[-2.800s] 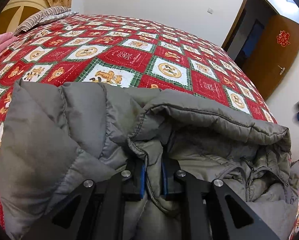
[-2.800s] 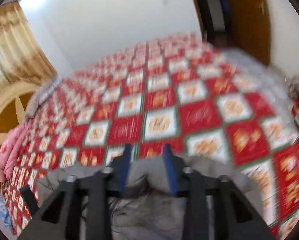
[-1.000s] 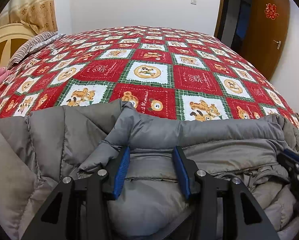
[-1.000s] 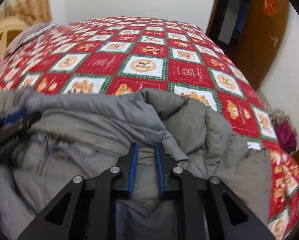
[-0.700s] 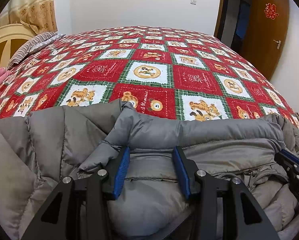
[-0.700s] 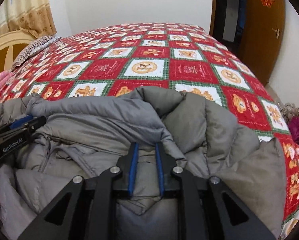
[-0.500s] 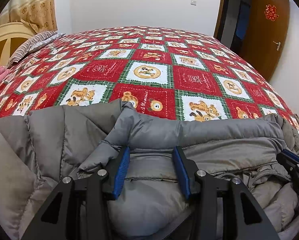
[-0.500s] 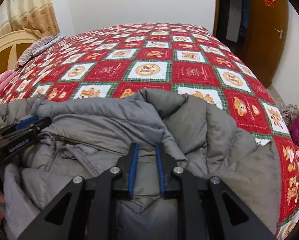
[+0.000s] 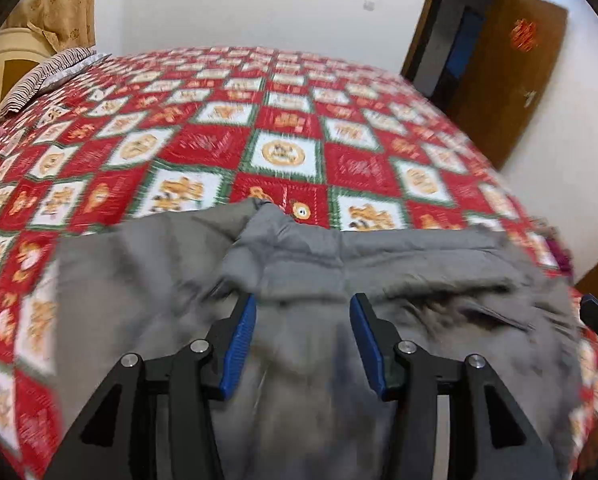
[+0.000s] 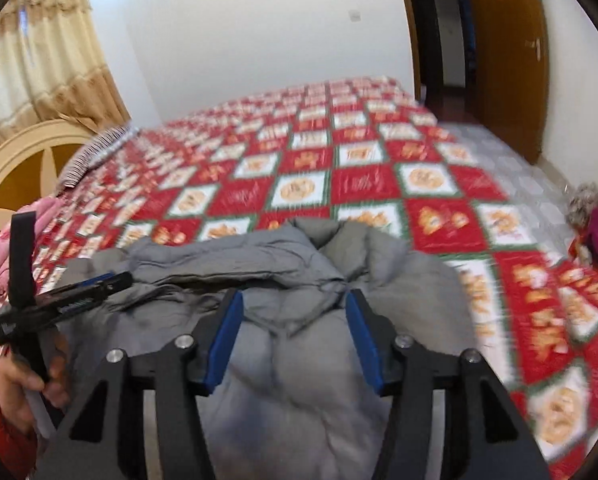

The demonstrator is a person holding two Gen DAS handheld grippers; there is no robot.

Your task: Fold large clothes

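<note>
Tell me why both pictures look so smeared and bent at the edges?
Left wrist view: the quilt and grey jacket are streaked by motion blur, while the open left claw stays sharp. Right wrist view: same smear on the bedding, right claw crisp. The fisheye lens bends the door and darkens the corners.

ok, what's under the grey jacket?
The grey jacket lies on the red patchwork quilt, which shows on all visible sides. Anything beneath its folds is covered.
</note>
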